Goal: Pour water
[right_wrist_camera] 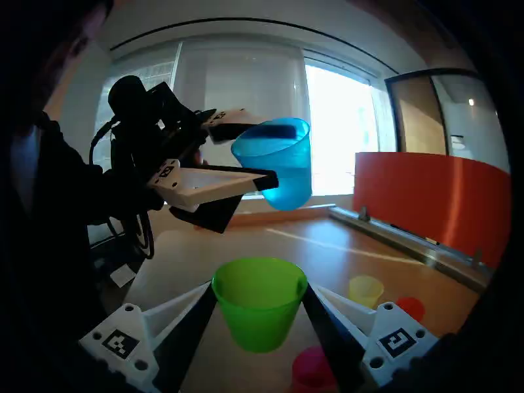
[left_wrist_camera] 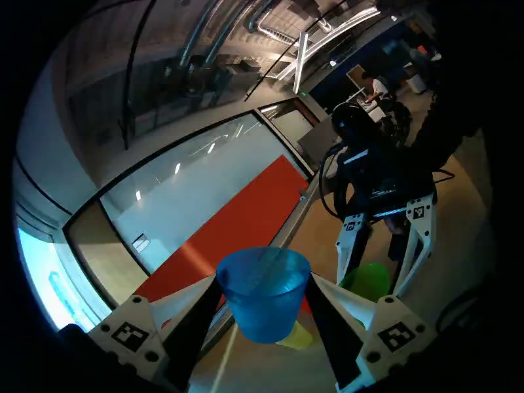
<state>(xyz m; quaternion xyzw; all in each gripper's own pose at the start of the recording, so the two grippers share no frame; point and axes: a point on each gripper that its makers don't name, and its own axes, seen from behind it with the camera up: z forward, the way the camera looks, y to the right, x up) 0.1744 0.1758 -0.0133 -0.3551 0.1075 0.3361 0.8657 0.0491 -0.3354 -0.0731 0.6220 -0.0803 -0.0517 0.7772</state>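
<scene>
My left gripper [left_wrist_camera: 264, 298] is shut on a translucent blue cup [left_wrist_camera: 264, 295], held up off the table and nearly upright. From the right gripper view the same blue cup [right_wrist_camera: 275, 164] hangs above and behind the green one, clamped by the left gripper [right_wrist_camera: 262, 154], with water in its lower part. My right gripper [right_wrist_camera: 260, 308] is shut on a green cup [right_wrist_camera: 260, 301], upright and seemingly empty. The left gripper view shows the green cup [left_wrist_camera: 368, 280] lower right, between the right gripper's white fingers [left_wrist_camera: 419, 236].
A wooden table [right_wrist_camera: 340, 252] carries a yellow cup [right_wrist_camera: 364, 289], a red cup [right_wrist_camera: 411, 306] and a pink cup [right_wrist_camera: 313, 370]. A yellow cup [left_wrist_camera: 298, 336] peeks under the blue one. An orange panel [right_wrist_camera: 432, 196] and a rail border the table's right side. A person's dark sleeve [right_wrist_camera: 59, 196] is at left.
</scene>
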